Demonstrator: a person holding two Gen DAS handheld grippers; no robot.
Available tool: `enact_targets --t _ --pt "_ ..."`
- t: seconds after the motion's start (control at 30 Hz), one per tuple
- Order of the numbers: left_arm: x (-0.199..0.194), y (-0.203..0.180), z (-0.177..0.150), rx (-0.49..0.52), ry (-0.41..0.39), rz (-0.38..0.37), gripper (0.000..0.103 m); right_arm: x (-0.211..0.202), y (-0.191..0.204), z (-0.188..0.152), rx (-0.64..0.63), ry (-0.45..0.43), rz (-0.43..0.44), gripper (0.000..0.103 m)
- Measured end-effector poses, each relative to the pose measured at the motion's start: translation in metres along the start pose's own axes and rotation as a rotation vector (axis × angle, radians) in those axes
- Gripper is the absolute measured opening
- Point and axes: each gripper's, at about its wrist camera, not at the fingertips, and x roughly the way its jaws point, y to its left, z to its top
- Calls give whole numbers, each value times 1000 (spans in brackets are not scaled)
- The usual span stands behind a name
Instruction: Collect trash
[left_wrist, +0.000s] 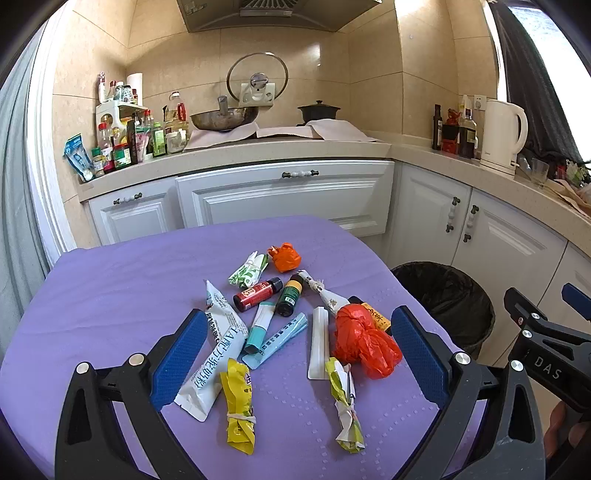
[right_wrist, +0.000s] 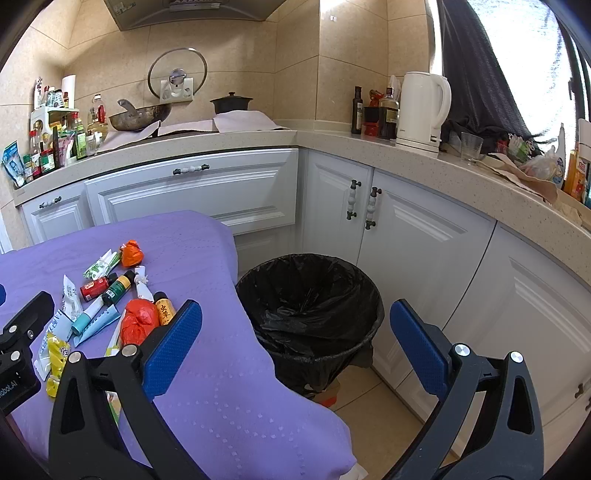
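Trash lies on the purple-covered table: a crumpled red plastic bag, an orange wad, a red bottle, a green bottle, a white milk-powder pouch, yellow wrappers, a white strip and a teal tube. My left gripper is open above the pile, holding nothing. My right gripper is open and empty, to the right of the table and facing the black-lined trash bin. The bin also shows in the left wrist view.
White kitchen cabinets stand behind the bin and table. The counter holds a white kettle, bottles, a wok and a black pot. The red bag lies near the table's right edge.
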Motion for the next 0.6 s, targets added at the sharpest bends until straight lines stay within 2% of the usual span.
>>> enact_targets --t 0.6 --pt "6 2 -4 -1 9 1 97 4 -2 2 -1 5 0 100"
